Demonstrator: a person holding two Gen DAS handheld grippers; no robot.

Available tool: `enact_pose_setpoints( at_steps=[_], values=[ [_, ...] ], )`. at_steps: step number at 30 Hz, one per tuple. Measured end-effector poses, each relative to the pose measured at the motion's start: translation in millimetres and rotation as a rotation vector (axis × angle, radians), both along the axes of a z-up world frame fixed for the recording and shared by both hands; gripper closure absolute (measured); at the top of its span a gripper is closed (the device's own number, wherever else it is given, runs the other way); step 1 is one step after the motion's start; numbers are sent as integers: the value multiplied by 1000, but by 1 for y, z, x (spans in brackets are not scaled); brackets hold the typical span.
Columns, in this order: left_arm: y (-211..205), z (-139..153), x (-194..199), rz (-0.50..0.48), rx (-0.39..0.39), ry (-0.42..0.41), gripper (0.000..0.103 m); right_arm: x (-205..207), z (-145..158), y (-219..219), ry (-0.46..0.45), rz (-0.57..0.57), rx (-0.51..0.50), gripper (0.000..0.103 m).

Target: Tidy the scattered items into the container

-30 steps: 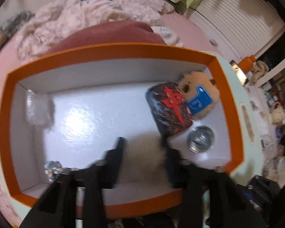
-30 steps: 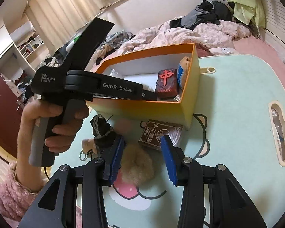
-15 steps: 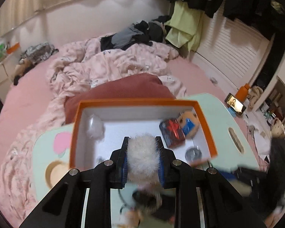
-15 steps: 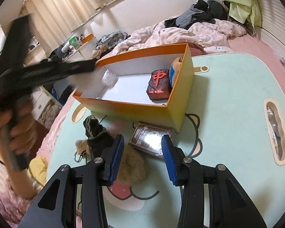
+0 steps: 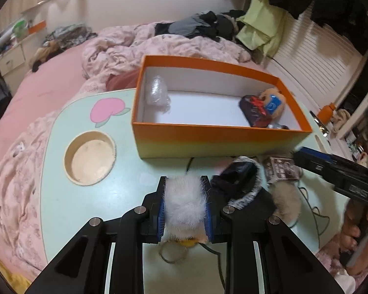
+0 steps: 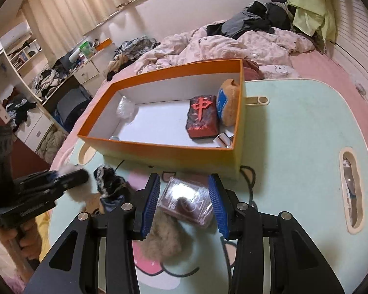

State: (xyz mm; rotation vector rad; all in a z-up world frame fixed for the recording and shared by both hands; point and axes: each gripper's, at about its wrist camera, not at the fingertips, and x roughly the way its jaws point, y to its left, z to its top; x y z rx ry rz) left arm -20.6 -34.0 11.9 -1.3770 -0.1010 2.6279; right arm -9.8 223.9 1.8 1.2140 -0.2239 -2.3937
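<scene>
Left gripper (image 5: 184,207) clamps a white fluffy toy (image 5: 184,203); right gripper (image 6: 184,203) gapes, seemingly above a packet (image 6: 187,202).

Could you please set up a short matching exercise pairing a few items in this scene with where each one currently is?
Items:
1. white fluffy pom-pom
2. red mahjong-tile plush
3. brown card pack
4. crumpled clear plastic

Places:
A. on the table between the open right gripper fingers
B. in the orange box, left end
C. clamped in the left gripper
D. in the orange box, right end

Pairs: 1-C, 2-D, 3-A, 4-B
</scene>
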Motion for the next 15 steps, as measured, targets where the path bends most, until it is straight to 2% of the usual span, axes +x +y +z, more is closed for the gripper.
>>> enact_pose_setpoints(
  at_steps=[6,8,10,12,15],
  values=[
    [8,-20,-3,-5,12,-39,78,-7,31,1,26,23,-43,61],
    [13,-22,0,-11,0,-30,66,-21,46,-7,31,20,7,61],
    [16,-22,4,-20,7,-17,45,-43,55,-17,26,26,82,61],
    [18,-20,9,-30,20,2,39,-69,53,-25,-24,33,137,61],
    [15,-16,13,-36,36,13,37,-101,38,-35,-129,46,182,61]
  ],
)
